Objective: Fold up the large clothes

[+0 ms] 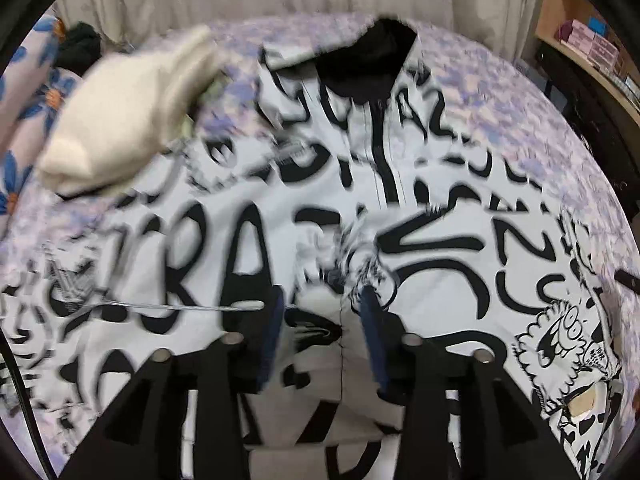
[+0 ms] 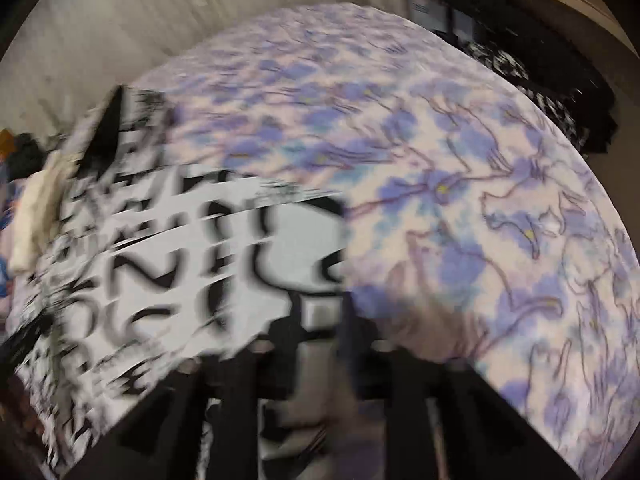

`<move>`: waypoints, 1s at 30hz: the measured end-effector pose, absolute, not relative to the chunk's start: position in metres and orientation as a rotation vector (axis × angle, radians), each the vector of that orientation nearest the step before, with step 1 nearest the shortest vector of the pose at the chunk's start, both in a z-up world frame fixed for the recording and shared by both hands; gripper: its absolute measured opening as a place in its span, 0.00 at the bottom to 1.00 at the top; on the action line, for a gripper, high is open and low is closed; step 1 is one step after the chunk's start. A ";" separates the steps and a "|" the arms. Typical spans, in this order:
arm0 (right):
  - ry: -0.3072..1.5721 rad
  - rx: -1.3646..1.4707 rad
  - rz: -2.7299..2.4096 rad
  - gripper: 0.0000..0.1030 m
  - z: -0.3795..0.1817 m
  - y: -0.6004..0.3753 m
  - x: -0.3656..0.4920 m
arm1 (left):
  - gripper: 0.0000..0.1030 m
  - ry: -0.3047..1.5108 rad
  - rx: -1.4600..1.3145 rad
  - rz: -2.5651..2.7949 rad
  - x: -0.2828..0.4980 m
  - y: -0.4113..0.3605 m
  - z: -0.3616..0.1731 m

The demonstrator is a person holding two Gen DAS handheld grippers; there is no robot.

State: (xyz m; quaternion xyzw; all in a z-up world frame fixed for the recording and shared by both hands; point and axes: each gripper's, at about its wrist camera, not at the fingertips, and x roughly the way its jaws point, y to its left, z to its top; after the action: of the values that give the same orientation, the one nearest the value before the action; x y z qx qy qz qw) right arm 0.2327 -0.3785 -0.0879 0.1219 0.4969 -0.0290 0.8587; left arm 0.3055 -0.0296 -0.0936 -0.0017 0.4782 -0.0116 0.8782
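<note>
A large white jacket with black graffiti lettering lies spread on the bed, its black-lined collar at the far end and the zip running down the middle. My left gripper stands over its near part, blue pads apart, with a seamed fold of the jacket showing in the gap and no pad pressing on it. The right wrist view is blurred. In it my right gripper sits at the jacket's right edge, jaws apart, with grey-white cloth visible between them.
The bed has a lilac and blue floral cover. A folded cream cloth lies at the jacket's far left, beside a blue-flowered pillow. A wooden shelf with boxes stands to the right. A pale curtain hangs behind.
</note>
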 end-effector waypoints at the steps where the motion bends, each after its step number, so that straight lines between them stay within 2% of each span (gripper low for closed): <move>1: 1.037 0.264 -0.030 0.61 -0.083 -0.366 0.225 | 0.59 0.962 0.002 -0.005 0.300 -0.029 -0.084; 3: 1.032 0.254 0.031 0.63 -0.078 -0.335 0.217 | 0.65 0.877 0.010 0.025 0.289 -0.030 -0.064; 8: 1.029 0.178 0.187 0.63 -0.081 -0.250 0.192 | 0.65 0.837 -0.071 -0.113 0.256 -0.051 -0.048; 12: 1.079 0.141 0.226 0.63 -0.108 -0.213 0.186 | 0.65 0.919 -0.125 -0.191 0.239 -0.074 -0.081; 13: 1.106 0.130 0.205 0.63 -0.117 -0.212 0.188 | 0.62 0.964 -0.125 -0.192 0.239 -0.079 -0.096; 15: 1.137 0.123 0.156 0.61 -0.131 -0.221 0.191 | 0.57 1.044 -0.099 -0.173 0.243 -0.083 -0.120; 19: 1.091 0.014 -0.088 0.59 -0.129 -0.270 0.186 | 0.54 1.108 -0.061 -0.135 0.250 -0.069 -0.149; 20: 1.085 0.048 -0.083 0.48 -0.129 -0.290 0.183 | 0.53 1.105 -0.092 -0.149 0.249 -0.064 -0.149; 21: 1.098 0.084 -0.074 0.25 -0.131 -0.301 0.181 | 0.53 1.102 -0.121 -0.163 0.248 -0.058 -0.149; 22: 1.108 0.121 -0.071 0.07 -0.132 -0.314 0.179 | 0.53 1.102 -0.122 -0.169 0.248 -0.057 -0.150; 23: 1.112 0.143 -0.072 0.00 -0.132 -0.322 0.178 | 0.53 1.100 -0.116 -0.173 0.247 -0.058 -0.149; 27: 1.116 0.193 -0.097 0.00 -0.126 -0.324 0.176 | 0.53 1.096 -0.078 -0.150 0.244 -0.060 -0.145; 29: 1.118 0.210 -0.104 0.03 -0.123 -0.322 0.175 | 0.57 1.101 -0.085 -0.139 0.245 -0.057 -0.142; 30: 1.118 0.210 -0.107 0.05 -0.122 -0.321 0.173 | 0.64 1.102 -0.091 -0.132 0.246 -0.060 -0.143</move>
State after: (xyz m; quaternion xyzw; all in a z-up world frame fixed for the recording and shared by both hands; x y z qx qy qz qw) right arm 0.1729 -0.3205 -0.1222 0.0996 0.5292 -0.0506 0.8411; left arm 0.2460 -0.0599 -0.1431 -0.0432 0.5231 -0.0626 0.8488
